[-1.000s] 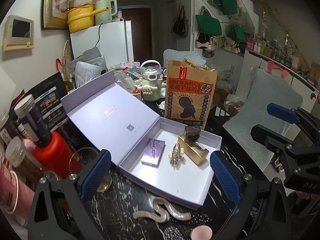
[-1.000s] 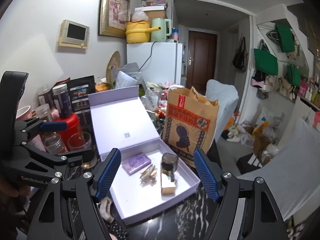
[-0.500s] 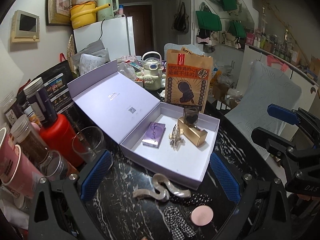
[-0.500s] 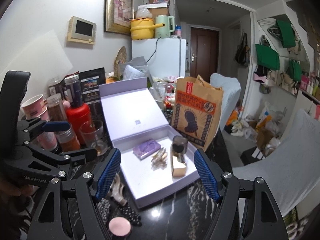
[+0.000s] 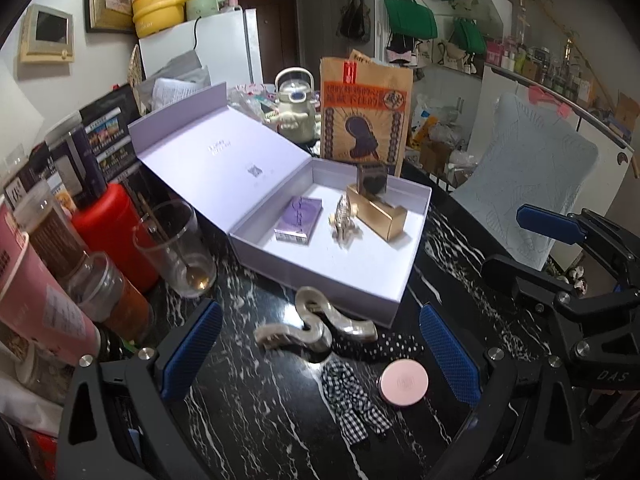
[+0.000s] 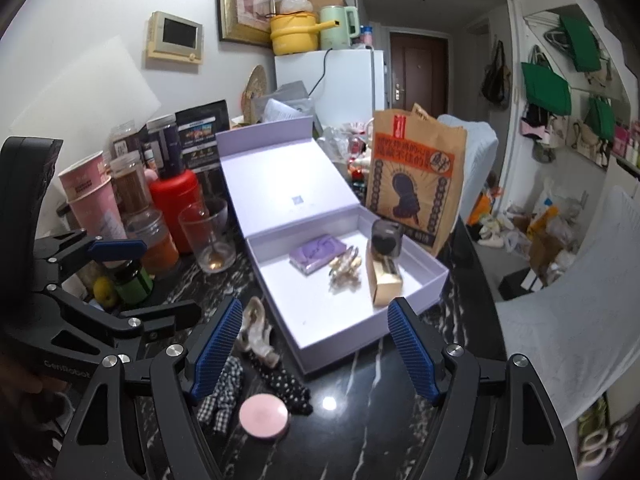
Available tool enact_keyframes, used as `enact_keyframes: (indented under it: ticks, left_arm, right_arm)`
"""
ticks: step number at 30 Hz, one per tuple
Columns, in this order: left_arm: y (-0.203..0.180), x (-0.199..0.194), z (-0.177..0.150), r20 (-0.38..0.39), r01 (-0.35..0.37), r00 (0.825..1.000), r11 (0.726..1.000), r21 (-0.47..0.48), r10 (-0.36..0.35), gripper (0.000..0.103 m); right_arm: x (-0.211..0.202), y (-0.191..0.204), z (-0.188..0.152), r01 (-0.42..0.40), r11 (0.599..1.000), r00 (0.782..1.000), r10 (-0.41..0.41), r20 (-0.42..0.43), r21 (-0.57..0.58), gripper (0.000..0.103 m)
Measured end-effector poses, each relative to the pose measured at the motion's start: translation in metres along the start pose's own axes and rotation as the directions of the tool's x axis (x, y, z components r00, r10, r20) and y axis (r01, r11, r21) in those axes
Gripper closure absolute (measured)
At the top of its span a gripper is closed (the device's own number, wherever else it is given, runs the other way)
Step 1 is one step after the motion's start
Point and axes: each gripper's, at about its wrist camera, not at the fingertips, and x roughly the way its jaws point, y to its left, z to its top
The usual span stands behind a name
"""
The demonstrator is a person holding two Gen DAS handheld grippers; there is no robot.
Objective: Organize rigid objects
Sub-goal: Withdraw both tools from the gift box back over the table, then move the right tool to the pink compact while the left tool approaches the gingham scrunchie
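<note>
You've dropped both grippers lower and closer since a sec ago — the pink compact point(image 5: 404, 383), checked bow point(image 5: 352, 400) and S-shaped clip point(image 5: 312, 326) now show on the black surface point(image 5: 256, 408), between the left gripper point(image 5: 320, 354) jaws. Both sets of jaws wide, holding nothing; right gripper point(image 6: 312, 348) has the lilac box point(image 6: 420, 292) just ahead. Judging by that, next pickup's w/in reach.
</note>
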Motion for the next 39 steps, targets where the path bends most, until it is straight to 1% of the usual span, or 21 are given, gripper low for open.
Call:
enact_keyframes:
  ticks: [4, 7, 15, 23, 28, 33, 37, 39]
  left_arm:
    - [0.002, 0.008, -0.01, -0.037, 0.02, 0.999, 1.0, -0.016, -0.021, 0.002]
    - [0.004, 0.015, -0.018, -0.062, 0.024, 0.998, 0.999, -0.028, -0.026, 0.002]
    - [0.009, 0.028, -0.039, -0.114, 0.036, 0.993, 0.998, -0.054, -0.042, 0.002]
    - [0.013, 0.038, -0.06, -0.158, 0.053, 0.985, 0.995, -0.086, -0.067, 0.002]
    - [0.018, 0.045, -0.074, -0.178, 0.08, 0.979, 0.989, -0.127, -0.102, 0.002]
    - [0.023, 0.053, -0.087, -0.214, 0.072, 0.971, 0.986, -0.152, -0.104, 0.002]
    - [0.029, 0.059, -0.097, -0.233, 0.064, 0.966, 0.98, -0.188, -0.108, 0.002]
    - [0.032, 0.062, -0.101, -0.245, 0.074, 0.961, 0.976, -0.206, -0.125, 0.002]
  right_arm:
    - [0.001, 0.003, -0.01, -0.021, 1.0, 1.0, 0.021, -0.002, 0.004, 0.027]
    - [0.001, 0.004, -0.017, -0.019, 1.0, 1.0, 0.019, -0.002, 0.003, 0.027]
    - [0.007, 0.01, -0.041, -0.019, 1.0, 0.999, 0.019, -0.035, 0.008, 0.027]
    - [0.02, 0.008, -0.063, -0.047, 0.998, 0.994, 0.052, -0.093, 0.052, 0.027]
    - [0.03, 0.01, -0.076, -0.057, 0.996, 0.99, 0.065, -0.129, 0.068, 0.027]
    - [0.04, 0.012, -0.087, -0.039, 0.997, 0.984, 0.05, -0.169, 0.067, 0.027]
    - [0.05, 0.013, -0.096, -0.052, 0.995, 0.977, 0.068, -0.204, 0.084, 0.027]
    - [0.057, 0.014, -0.099, -0.056, 0.995, 0.972, 0.073, -0.223, 0.084, 0.027]
